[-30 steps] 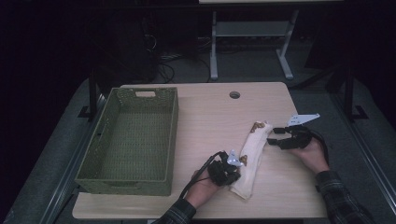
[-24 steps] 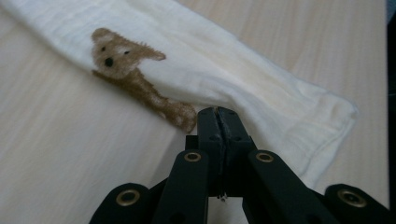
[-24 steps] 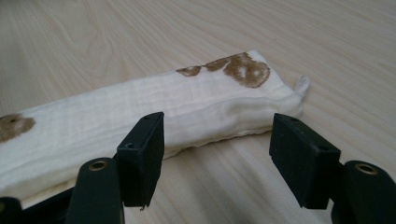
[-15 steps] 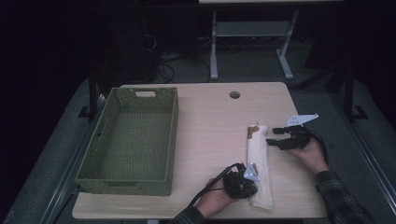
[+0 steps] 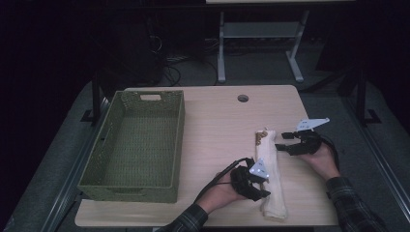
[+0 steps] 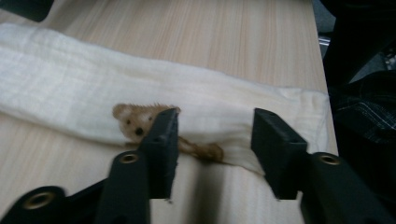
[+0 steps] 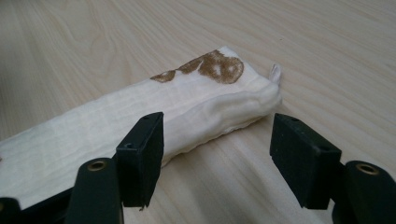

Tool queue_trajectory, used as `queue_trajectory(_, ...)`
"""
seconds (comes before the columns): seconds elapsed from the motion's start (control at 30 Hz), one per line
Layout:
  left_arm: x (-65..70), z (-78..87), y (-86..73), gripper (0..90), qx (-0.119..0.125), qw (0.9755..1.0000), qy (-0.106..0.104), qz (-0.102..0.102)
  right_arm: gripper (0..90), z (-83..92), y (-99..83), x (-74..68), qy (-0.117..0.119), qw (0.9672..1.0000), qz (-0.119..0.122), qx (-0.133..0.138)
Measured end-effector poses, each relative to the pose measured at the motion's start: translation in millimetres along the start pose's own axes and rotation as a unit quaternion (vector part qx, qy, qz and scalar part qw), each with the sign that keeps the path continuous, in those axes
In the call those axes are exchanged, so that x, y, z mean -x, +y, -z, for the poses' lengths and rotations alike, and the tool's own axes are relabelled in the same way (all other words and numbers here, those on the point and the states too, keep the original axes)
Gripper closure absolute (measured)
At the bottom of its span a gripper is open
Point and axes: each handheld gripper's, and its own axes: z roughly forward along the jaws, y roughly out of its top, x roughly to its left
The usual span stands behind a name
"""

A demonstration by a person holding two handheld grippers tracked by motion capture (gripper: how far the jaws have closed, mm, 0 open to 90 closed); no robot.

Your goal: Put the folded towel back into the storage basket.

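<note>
Cream cloth (image 5: pixel 270 176) was folded into a long strip on the worktop (image 5: pixel 217 121); left claw (image 6: pixel 212 140), just opened, and right claw (image 7: pixel 219 149) gaped empty; basket (image 5: pixel 112 145) unfilled.

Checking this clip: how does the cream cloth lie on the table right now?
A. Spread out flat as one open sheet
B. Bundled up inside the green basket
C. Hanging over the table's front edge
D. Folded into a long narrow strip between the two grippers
D: the high view shows the cloth as a long narrow folded strip on the table, with the left gripper and the right gripper beside it, apart from the green basket.
</note>
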Motion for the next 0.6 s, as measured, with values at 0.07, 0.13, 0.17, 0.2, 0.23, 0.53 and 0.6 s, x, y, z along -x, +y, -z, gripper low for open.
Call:
queue_trajectory(0.07, -3.6, -3.6, 2.1, 41.2, -0.003, 1.0000, -0.004, -0.008, 34.7, 0.1, 0.0, -0.1, 0.000, 1.0000, 0.000, 0.000)
queue_trajectory(0.13, -6.4, -8.5, 4.7, 36.0, -0.006, 0.9998, -0.002, -0.017, 34.7, 0.3, 0.1, 0.2, 0.001, 1.0000, -0.001, -0.001)
queue_trajectory(0.17, -8.1, -10.9, 6.1, 33.9, -0.005, 0.9998, -0.002, -0.019, 34.7, 0.3, 0.0, 0.4, 0.001, 1.0000, -0.001, -0.001)
queue_trajectory(0.2, -10.1, -13.2, 7.5, 31.5, -0.004, 0.9997, -0.003, -0.023, 34.7, 0.4, -0.3, 1.0, 0.000, 1.0000, 0.000, -0.002)
queue_trajectory(0.23, -12.3, -15.5, 9.0, 28.6, -0.004, 0.9996, -0.004, -0.027, 34.7, 0.3, -0.5, 1.1, 0.000, 1.0000, -0.001, -0.001)
queue_trajectory(0.53, -23.4, -40.9, 12.9, 22.5, -0.035, 0.9983, -0.023, -0.042, 34.7, 2.1, -1.0, 2.4, 0.000, 1.0000, -0.001, 0.001)
queue_trajectory(0.6, -25.4, -44.9, 9.9, 22.1, -0.041, 0.9982, -0.023, -0.036, 34.7, 2.3, -1.2, 2.5, 0.000, 1.0000, -0.003, 0.001)
